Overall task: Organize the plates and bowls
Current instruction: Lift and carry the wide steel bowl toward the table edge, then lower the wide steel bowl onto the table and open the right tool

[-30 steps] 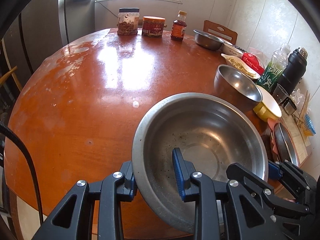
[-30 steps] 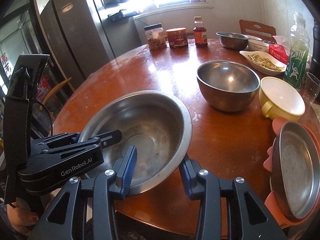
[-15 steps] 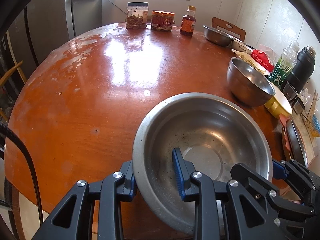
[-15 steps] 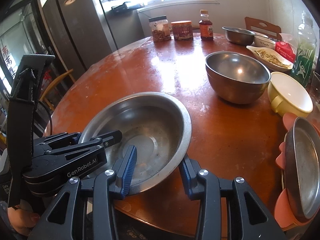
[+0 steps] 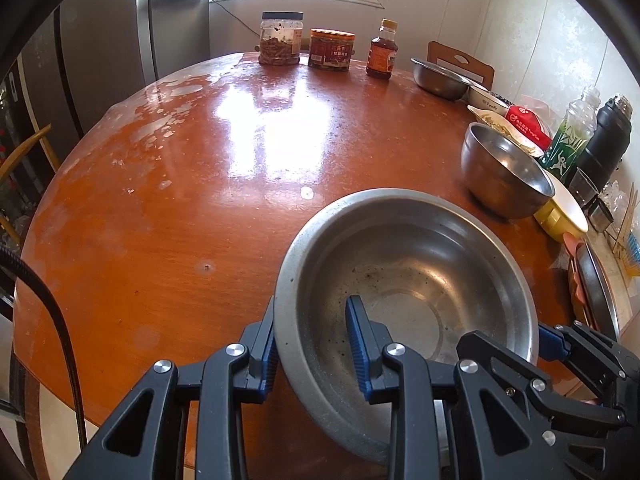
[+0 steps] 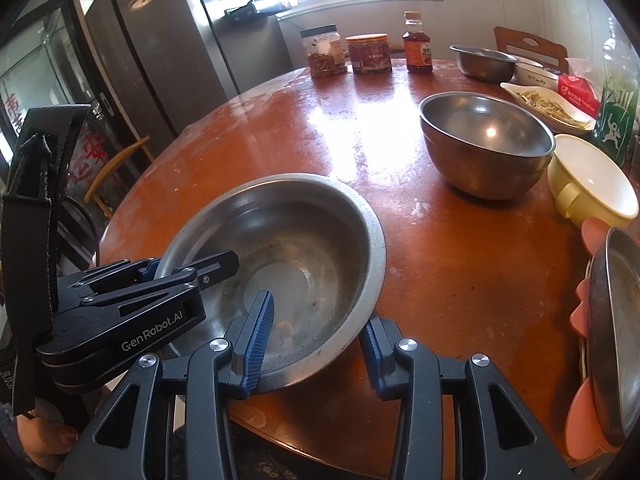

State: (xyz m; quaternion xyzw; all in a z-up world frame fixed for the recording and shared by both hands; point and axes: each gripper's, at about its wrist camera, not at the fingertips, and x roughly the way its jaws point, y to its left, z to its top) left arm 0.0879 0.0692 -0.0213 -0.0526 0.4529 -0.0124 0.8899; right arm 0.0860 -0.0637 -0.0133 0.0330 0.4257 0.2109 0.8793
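A wide shallow steel basin hangs at the near edge of the round red-brown table. My left gripper is shut on its near-left rim, one finger outside, one inside. My right gripper is shut on its near-right rim in the same way; the basin also shows in the right wrist view. A deep steel bowl stands to the right. A yellow bowl sits beside it. A steel plate on a pink plate lies at the right edge.
At the table's far side stand a jar, a red tub, a sauce bottle and a small steel bowl. A dish of food, a green bottle and a black flask line the right.
Both grippers have carried the basin farther over the table; the deep steel bowl and far jars sit relatively closer and lower in view. Grips are unchanged.
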